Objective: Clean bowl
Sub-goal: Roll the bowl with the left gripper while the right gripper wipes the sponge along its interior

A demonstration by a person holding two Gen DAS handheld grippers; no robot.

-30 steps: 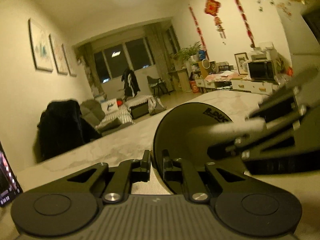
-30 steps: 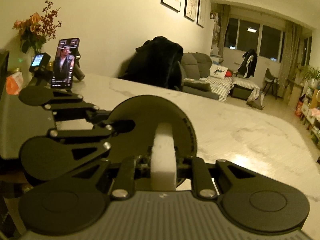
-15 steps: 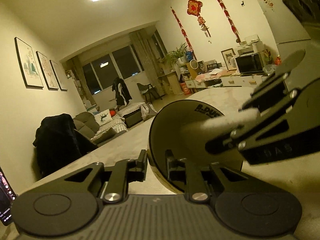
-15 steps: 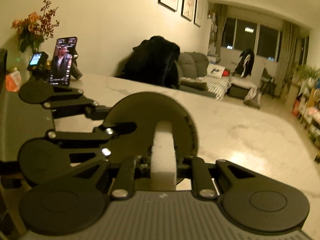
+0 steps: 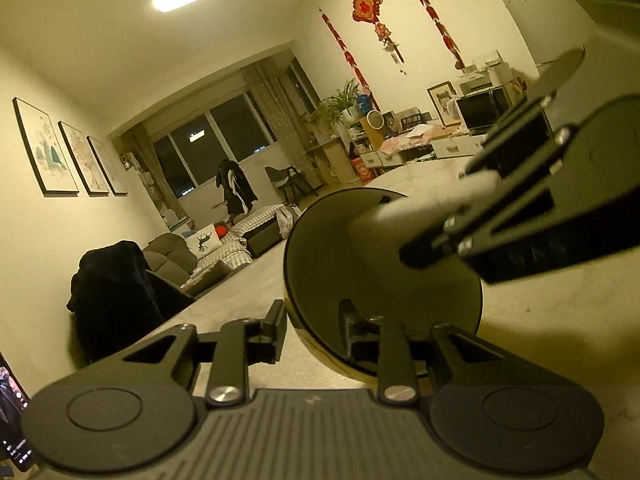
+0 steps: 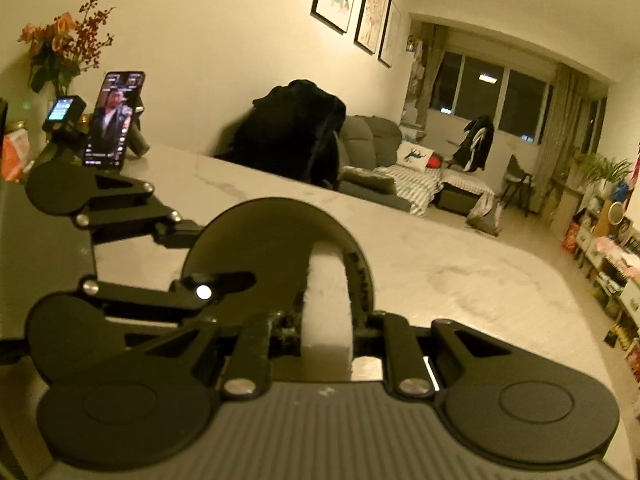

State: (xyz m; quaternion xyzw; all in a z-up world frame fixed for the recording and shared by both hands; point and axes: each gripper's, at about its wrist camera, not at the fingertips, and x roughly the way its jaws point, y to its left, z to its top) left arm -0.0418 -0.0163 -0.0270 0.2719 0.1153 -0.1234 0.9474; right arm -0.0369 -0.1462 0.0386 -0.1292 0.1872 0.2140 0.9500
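Your right gripper (image 6: pixel 326 320) is clamped on a white sponge block (image 6: pixel 326 308), and the front end of the block reaches into the dark bowl (image 6: pixel 256 240) directly ahead of its fingers. The bowl stands tipped up on the pale marble table (image 6: pixel 460 280), with its hollow side toward this gripper.

Your left gripper (image 5: pixel 312 320) has just been opening its jaws. They now stand apart on both sides of the near rim of the bowl (image 5: pixel 360 272) — the rim is between them, but the pads do not seem to press on it. So the hold on the bowl looks released, or nearly.

As I judge it, the wiping is in its middle or late part: the sponge is inside the bowl and the inner wall shows no clear dirt, though the light is too dim and yellow to be sure. What is left — probably to take the sponge out and to set the bowl flat on the table.
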